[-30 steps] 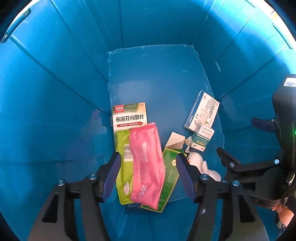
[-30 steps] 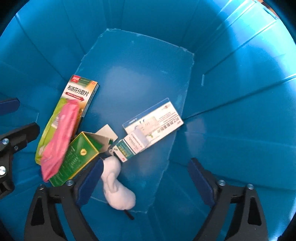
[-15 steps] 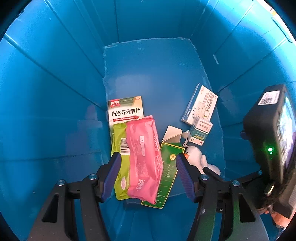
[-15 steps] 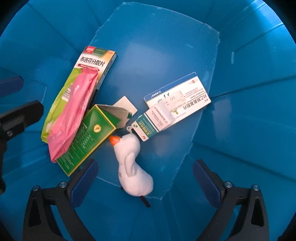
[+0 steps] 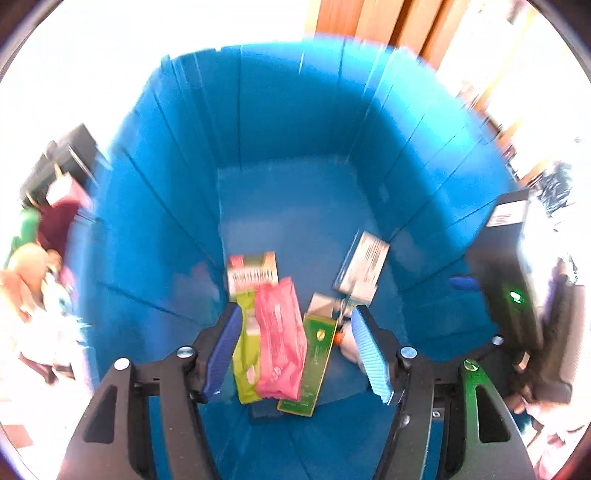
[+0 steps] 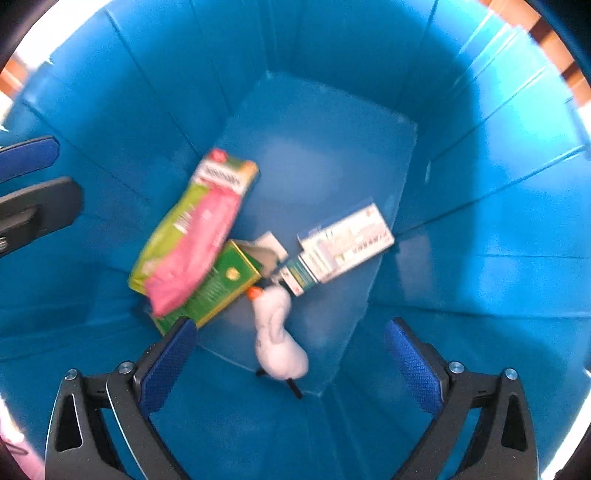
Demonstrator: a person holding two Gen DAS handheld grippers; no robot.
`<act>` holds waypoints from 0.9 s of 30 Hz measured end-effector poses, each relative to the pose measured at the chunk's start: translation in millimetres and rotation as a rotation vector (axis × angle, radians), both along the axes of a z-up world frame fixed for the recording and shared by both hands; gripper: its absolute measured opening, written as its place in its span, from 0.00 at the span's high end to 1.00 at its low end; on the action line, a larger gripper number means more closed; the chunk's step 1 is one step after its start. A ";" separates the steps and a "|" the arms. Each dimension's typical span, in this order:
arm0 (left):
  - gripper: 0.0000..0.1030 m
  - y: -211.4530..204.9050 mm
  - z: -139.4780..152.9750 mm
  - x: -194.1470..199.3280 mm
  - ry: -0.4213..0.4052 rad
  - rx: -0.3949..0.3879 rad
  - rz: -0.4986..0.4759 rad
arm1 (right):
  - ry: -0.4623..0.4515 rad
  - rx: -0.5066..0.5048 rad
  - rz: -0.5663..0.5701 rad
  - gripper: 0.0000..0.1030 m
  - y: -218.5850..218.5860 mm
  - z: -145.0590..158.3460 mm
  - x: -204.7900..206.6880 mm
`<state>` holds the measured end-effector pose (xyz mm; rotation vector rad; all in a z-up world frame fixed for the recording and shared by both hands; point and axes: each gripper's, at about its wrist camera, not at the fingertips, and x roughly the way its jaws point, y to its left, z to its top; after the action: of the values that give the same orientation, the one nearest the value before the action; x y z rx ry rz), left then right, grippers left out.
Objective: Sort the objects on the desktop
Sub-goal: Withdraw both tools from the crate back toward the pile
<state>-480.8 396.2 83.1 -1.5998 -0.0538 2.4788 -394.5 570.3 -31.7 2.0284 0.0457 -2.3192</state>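
Both views look down into a blue bin [image 5: 295, 155] [image 6: 480, 192]. On its floor lie a pink packet [image 5: 279, 339] [image 6: 192, 258] over a lime packet [image 5: 245, 354] and a medicine box [image 5: 253, 271] [image 6: 225, 175], a green carton [image 5: 314, 358] [image 6: 218, 288], a white medicine box [image 5: 364, 264] [image 6: 347, 240] with a small teal box [image 6: 299, 275], and a white duck toy [image 6: 277, 339]. My left gripper [image 5: 295, 350] is open and empty above the packets. My right gripper [image 6: 291, 365] is open and empty above the duck.
Left of the bin in the left wrist view are a stuffed toy [image 5: 26, 269], a dark red object [image 5: 59, 221] and white items [image 5: 44, 332]. The right gripper's body [image 5: 513, 277] stands at the bin's right wall. Wooden furniture [image 5: 369, 22] stands behind.
Both grippers have risen away from the bin floor. The bin rim and surroundings have come into the left wrist view. The items in the bin have not moved.
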 end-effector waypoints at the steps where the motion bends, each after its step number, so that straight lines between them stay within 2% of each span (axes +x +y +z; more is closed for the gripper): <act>1: 0.41 -3.6 14.3 9.7 0.050 -0.006 -0.003 | 0.031 -0.013 0.001 0.00 -2.8 10.5 3.1; 4: 0.41 -20.8 48.1 41.1 0.180 -0.018 0.012 | 0.122 -0.058 0.029 0.00 -18.8 40.6 13.3; 7: 0.41 -49.1 68.1 73.6 0.278 -0.015 0.054 | 0.202 -0.095 0.057 0.00 -41.3 64.0 24.8; 12: 0.41 -113.5 84.4 130.1 0.431 -0.041 0.178 | 0.340 -0.149 0.090 0.00 -89.6 96.8 41.8; 14: 0.37 -144.5 86.3 157.5 0.491 -0.046 0.235 | 0.406 -0.149 0.095 0.00 -111.9 109.0 48.1; 18: 0.31 -216.5 84.3 216.0 0.611 -0.053 0.375 | 0.539 -0.197 0.117 0.00 -161.1 132.1 65.5; 22: 0.29 -288.1 72.0 274.3 0.702 -0.089 0.501 | 0.648 -0.280 0.158 0.00 -212.3 146.0 83.8; 27: 0.29 -362.4 37.9 328.5 0.663 -0.157 0.626 | 0.762 -0.363 0.181 0.00 -277.2 146.1 100.3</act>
<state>-152.3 33.8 120.9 -0.7876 -0.3098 3.4470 -294.3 293.2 114.4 0.8742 -0.1398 -2.5843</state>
